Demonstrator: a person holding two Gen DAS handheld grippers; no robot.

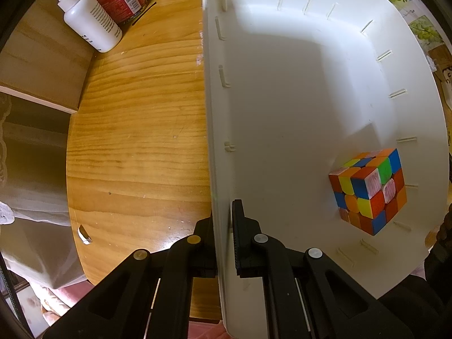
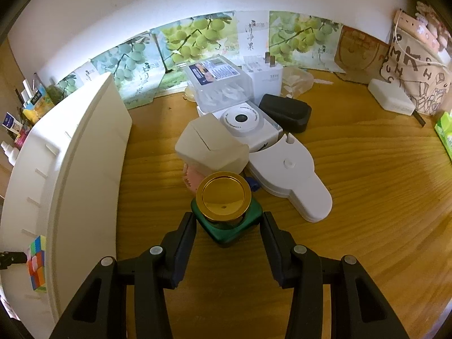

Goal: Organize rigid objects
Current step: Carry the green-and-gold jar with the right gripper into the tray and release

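L gripper [image 1: 224, 243] is clamped on the white bin [image 1: 282, 84] wall, cube [image 1: 368, 190] inside. R gripper [image 2: 227, 227] jaws apart, pads not yet touching the gold-lid green jar [image 2: 226, 212] just right of bin. Should centre on the jar body, squeeze below the lid, then lift over the bin wall w/o knocking the beige box [image 2: 210, 147] behind.

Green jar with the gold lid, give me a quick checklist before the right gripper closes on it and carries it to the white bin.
1. Green jar sits between the jaws of the right gripper: ok.
2. Pads pressing on the jar: not ok, gaps show on both sides.
3. Gold lid seated level on the jar: ok.
4. Room to lift: not ok, the beige box and pink item crowd its far side.
5. Left gripper clamped on the white bin wall: ok.
6. Free floor in the bin beside the puzzle cube: ok.
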